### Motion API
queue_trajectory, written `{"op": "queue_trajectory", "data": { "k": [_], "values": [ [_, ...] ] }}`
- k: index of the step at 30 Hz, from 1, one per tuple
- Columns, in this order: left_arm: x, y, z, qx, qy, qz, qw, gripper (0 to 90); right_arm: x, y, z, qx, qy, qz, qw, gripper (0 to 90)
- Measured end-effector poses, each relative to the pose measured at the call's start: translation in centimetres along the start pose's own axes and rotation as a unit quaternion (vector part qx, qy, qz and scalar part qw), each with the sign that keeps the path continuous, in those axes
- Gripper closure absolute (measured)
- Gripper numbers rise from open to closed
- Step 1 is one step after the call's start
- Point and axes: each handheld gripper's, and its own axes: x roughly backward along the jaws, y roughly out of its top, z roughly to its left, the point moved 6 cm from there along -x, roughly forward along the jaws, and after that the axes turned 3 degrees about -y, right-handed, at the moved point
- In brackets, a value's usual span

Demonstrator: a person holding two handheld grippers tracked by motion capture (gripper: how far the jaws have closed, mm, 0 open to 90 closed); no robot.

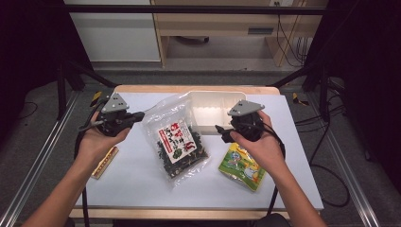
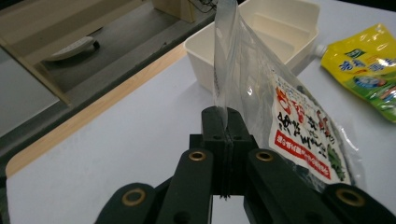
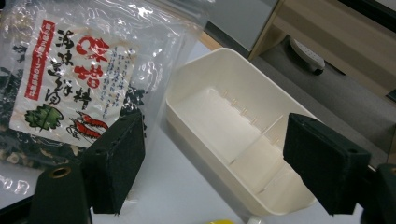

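I am gripping the clear plastic seaweed bag [image 2: 285,116] by its thin edge in my left gripper [image 2: 226,122], right gripper [image 3: 215,163] gaping empty, above the white table [image 1: 142,175]; the film risks slipping.

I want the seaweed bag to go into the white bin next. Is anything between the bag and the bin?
Nothing visible. The left gripper pinches the seaweed bag right beside the white bin, which looks empty.
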Motion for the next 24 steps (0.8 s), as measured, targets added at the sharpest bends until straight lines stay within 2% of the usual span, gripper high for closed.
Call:
{"op": "queue_trajectory", "data": {
  "k": [1, 3, 6, 8, 12, 17, 21, 24],
  "values": [
    [0.0, 0.8, -0.3, -0.006, -0.005, -0.001, 1.0000, 89.4, 0.4, 0.9, -0.3, 0.007, 0.010, 0.010, 0.9999, 18.9],
    [-0.1, 1.7, -0.5, -0.015, -0.009, 0.001, 0.9999, 89.4, 0.6, 1.5, -0.6, 0.015, 0.017, 0.020, 0.9995, 16.3],
    [-0.2, 2.9, -1.0, -0.026, -0.017, 0.002, 0.9995, 89.4, 0.9, 2.3, -1.1, 0.040, 0.021, 0.032, 0.9985, 15.2],
    [-0.3, 3.6, -1.4, -0.038, -0.021, 0.002, 0.9991, 89.4, 1.1, 2.9, -1.4, 0.059, 0.022, 0.043, 0.9971, 15.4],
    [-0.4, 5.0, -2.2, -0.046, -0.030, -0.006, 0.9985, 89.5, 1.7, 3.9, -1.7, 0.087, 0.025, 0.052, 0.9945, 18.2],
    [-0.4, 6.2, -3.1, -0.067, -0.035, -0.001, 0.9971, 89.5, 2.4, 5.1, -2.2, 0.099, 0.026, 0.044, 0.9937, 20.0],
    [-0.5, 6.8, -3.6, -0.072, -0.041, -0.003, 0.9966, 89.4, 2.5, 5.4, -2.4, 0.103, 0.030, 0.045, 0.9932, 20.8],
    [-0.5, 7.5, -4.2, -0.086, -0.047, -0.003, 0.9952, 89.4, 2.3, 5.5, -2.6, 0.112, 0.033, 0.051, 0.9919, 20.8]
  ]
}}
